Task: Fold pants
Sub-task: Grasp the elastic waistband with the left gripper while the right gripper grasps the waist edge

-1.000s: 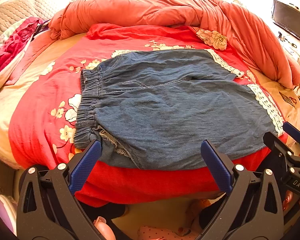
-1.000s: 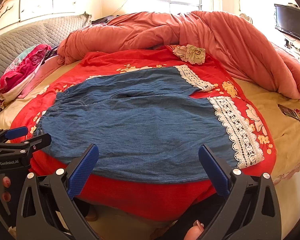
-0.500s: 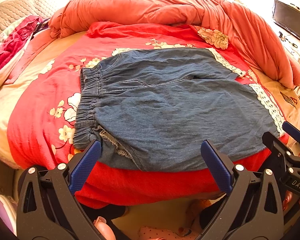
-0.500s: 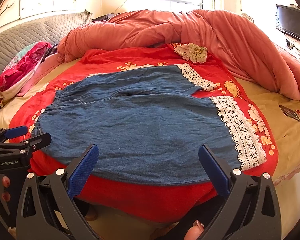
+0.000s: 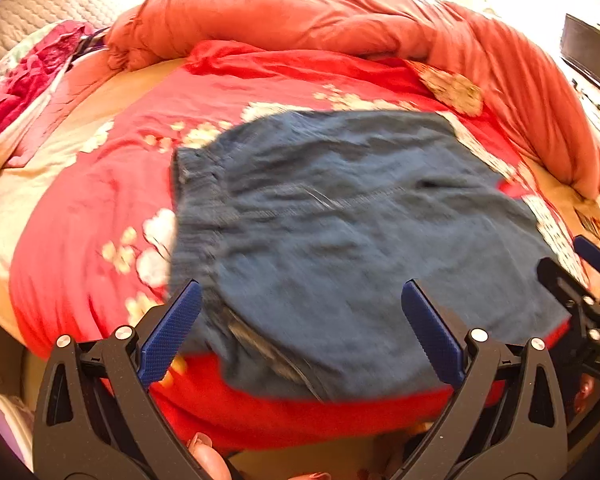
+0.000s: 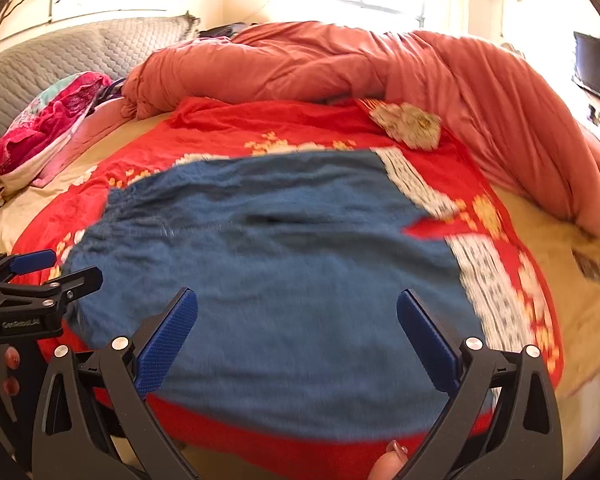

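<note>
The blue denim pants with a gathered elastic waistband and white lace hems (image 5: 340, 232) lie spread flat on the red floral bedspread (image 5: 100, 208) of the bed, waistband toward 9 o'clock and lace hems toward 3 o'clock in both wrist views. The near edge of the fabric sits close to the bed edge at 6 o'clock. The left tongs (image 5: 300, 328) stand wide apart and hold nothing; their blue pads hover over the near waistband corner. The right tongs (image 6: 296, 336) likewise stand wide apart and empty, above the near leg edge, with the lace hem (image 6: 488, 296) at 3 o'clock. Both views are motion-blurred, so fine contact cannot be confirmed; no pad appears to touch the denim. The step in hand is judged to be the approach for the first grasp. To do it well, lower each set of tongs onto the near edge, one at the waistband corner and one near the hem, and pinch all denim layers without catching the bedspread below. Lift both ends together and level, then carry the near leg toward 12 o'clock so that the edges align with the far leg. Uneven lifting would likely skew the fold. A rumpled salmon-pink duvet (image 6: 340, 64) lies beyond at 12 o'clock, well apart from the work.
</note>
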`<state>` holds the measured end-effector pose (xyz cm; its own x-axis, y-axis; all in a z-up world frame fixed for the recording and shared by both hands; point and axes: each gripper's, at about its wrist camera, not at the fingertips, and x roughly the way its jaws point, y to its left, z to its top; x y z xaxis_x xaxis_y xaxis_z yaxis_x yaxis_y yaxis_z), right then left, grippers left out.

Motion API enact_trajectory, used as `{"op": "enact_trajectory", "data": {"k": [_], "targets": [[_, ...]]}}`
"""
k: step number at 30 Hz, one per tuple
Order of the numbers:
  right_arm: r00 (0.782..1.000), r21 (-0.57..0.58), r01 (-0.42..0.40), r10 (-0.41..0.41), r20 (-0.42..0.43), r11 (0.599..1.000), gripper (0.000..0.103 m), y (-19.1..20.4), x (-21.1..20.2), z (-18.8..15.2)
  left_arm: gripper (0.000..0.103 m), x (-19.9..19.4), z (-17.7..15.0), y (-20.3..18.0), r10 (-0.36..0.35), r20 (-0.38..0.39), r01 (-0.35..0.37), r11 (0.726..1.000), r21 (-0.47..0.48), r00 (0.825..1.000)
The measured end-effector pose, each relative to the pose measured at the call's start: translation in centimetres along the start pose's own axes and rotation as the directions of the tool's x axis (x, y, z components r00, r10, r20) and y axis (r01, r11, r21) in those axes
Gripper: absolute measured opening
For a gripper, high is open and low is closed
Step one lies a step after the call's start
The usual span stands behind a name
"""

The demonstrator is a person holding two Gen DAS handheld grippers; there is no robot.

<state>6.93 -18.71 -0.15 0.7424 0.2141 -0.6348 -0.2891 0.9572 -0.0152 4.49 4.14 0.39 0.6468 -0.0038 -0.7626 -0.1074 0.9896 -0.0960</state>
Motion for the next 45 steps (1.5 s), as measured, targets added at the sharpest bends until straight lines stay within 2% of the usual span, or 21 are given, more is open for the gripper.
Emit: {"op": "enact_trajectory", "data": {"k": [11,16,25,27,29,30,31,32,33,34,37,40,45], "targets": [[1.0,-0.126,-0.017,0.016,-0.005,0.992,0.099,3.6,6.6,6.6,0.094,4.9,6.4,6.3,0.088,-0.005,-0.088,0.993,-0.075,0.996],[1.0,-0.171,-0.025,0.022,-0.015,0.985,0.099,5.4,9.4,8.4,0.094,8.1,8.6,8.7,0.116,-0.05,-0.121,0.988,-0.095,0.992],[0.998,-0.279,-0.047,0.034,-0.052,0.959,0.099,7.8,14.9,11.0,0.094,14.2,10.1,11.3,0.075,-0.135,-0.094,0.986,-0.141,0.988],[0.996,-0.313,-0.075,0.056,-0.071,0.947,0.099,8.2,16.8,11.9,0.094,14.5,10.0,11.3,0.067,-0.118,-0.082,0.988,-0.13,0.991],[0.99,-0.329,-0.119,0.088,-0.109,0.937,0.099,8.3,18.6,12.9,0.087,14.4,10.2,11.3,0.054,-0.092,-0.065,0.991,-0.116,0.994],[0.985,-0.329,-0.146,0.107,-0.135,0.933,0.099,8.3,19.7,13.4,0.07,14.3,10.3,11.4,0.051,-0.077,-0.059,0.992,-0.113,0.996],[0.98,-0.33,-0.167,0.119,-0.161,0.929,0.099,8.2,20.8,14.0,0.058,14.3,10.3,11.4,0.054,-0.069,-0.061,0.992,-0.109,0.996],[0.976,-0.33,-0.184,0.132,-0.172,0.926,0.099,8.1,21.5,14.4,0.056,14.4,10.3,11.4,0.045,-0.068,-0.052,0.993,-0.104,0.997],[0.971,-0.328,-0.202,0.146,-0.188,0.923,0.099,8.0,22.4,14.9,0.047,14.4,10.3,11.1,0.04,-0.062,-0.046,0.995,-0.086,0.997],[0.965,-0.335,-0.223,0.159,-0.207,0.916,0.099,8.0,23.1,15.3,0.042,14.1,10.2,10.6,0.042,-0.052,-0.045,0.997,-0.056,0.998],[0.954,-0.36,-0.272,0.199,-0.226,0.892,0.099,8.3,24.4,16.3,0.032,13.4,10.4,10.1,0.036,-0.017,-0.036,0.999,-0.03,0.999],[0.942,-0.415,-0.315,0.23,-0.243,0.853,0.099,9.0,24.9,16.9,0.028,12.4,10.3,10.2,0.009,0.033,-0.008,0.999,-0.034,0.999],[0.934,-0.563,-0.351,0.238,-0.267,0.748,0.099,10.9,25.9,17.4,0.027,10.1,10.1,10.1,-0.009,0.128,0.013,1.0,-0.024,0.992]]}}
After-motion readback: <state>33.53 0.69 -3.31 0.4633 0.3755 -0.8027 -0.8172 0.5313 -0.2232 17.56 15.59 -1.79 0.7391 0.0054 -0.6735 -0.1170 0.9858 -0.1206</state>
